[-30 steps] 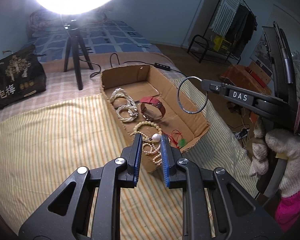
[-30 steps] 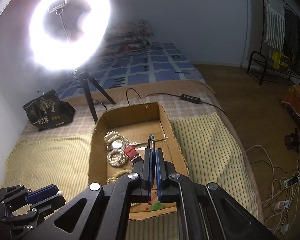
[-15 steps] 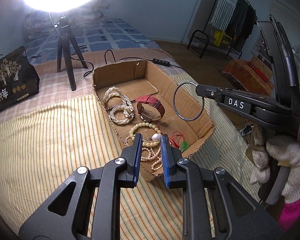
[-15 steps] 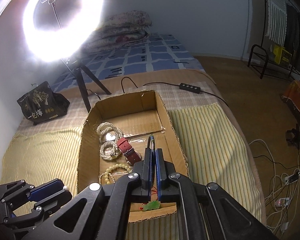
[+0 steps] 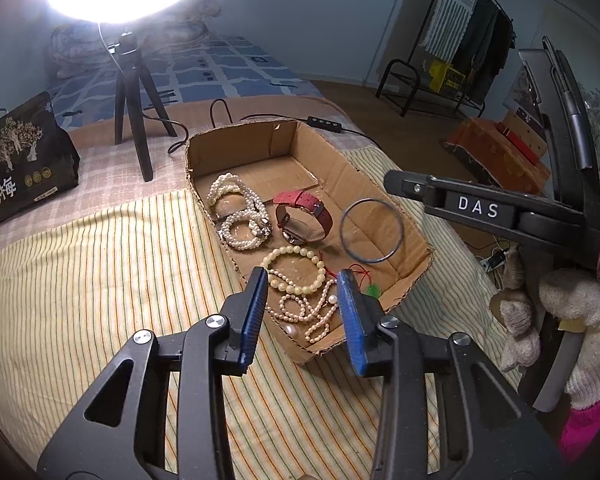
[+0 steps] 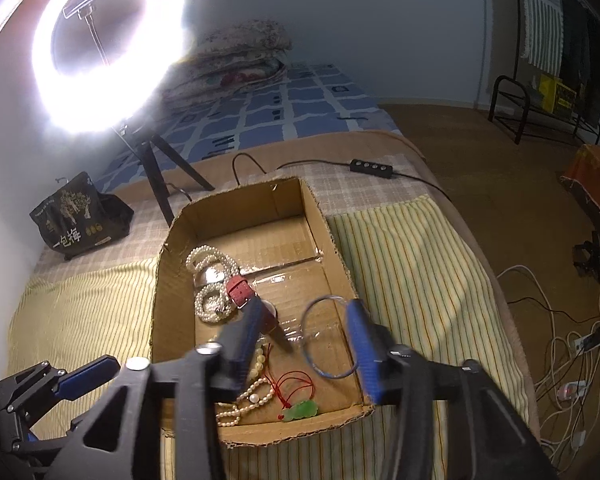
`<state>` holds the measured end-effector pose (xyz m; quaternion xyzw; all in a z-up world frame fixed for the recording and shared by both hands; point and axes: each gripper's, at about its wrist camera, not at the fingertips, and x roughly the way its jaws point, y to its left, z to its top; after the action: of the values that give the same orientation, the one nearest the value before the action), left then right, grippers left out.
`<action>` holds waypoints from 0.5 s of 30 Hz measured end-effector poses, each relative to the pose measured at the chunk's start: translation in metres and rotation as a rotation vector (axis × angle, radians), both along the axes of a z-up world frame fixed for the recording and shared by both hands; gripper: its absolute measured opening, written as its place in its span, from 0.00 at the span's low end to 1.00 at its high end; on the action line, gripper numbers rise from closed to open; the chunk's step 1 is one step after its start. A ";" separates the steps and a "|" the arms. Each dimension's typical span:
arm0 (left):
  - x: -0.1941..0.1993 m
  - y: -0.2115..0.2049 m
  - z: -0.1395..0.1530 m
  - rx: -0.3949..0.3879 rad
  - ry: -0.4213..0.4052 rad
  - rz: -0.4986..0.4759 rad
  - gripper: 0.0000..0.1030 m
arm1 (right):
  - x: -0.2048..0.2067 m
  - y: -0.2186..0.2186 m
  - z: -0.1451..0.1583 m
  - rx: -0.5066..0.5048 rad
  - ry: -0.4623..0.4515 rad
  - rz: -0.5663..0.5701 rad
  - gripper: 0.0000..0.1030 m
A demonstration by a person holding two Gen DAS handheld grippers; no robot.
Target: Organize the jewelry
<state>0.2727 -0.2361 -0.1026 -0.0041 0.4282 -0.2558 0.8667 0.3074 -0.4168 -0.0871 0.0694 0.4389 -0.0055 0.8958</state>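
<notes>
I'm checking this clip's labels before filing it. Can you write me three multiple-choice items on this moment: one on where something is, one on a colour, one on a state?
1. Where does the red-strapped watch lie?
A. in the cardboard box
B. on the striped cloth
C. on the floor

2. What colour is the small pendant on the red cord?
A. blue
B. green
C. white

3. How does the thin bangle stand to the right gripper?
A. clamped flat
B. hung on one finger
C. free, below jaws that are opening

Key: 1 A, it rests on the box floor beside the pearl bracelets. 2 B, plainly green. 3 C, neither pad touches it.
</notes>
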 end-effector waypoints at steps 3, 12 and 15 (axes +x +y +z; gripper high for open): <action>0.000 0.000 0.000 0.001 0.005 0.001 0.45 | -0.002 0.001 0.004 -0.006 -0.016 -0.007 0.66; -0.005 0.002 0.004 0.010 0.001 -0.003 0.51 | -0.004 0.005 0.010 -0.021 -0.036 -0.012 0.84; -0.007 0.004 0.008 0.009 -0.014 -0.001 0.57 | -0.004 0.006 0.011 -0.027 -0.032 -0.006 0.85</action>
<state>0.2652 -0.2322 -0.0949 0.0018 0.4233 -0.2544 0.8695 0.3032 -0.4103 -0.0762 0.0588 0.4241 -0.0129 0.9036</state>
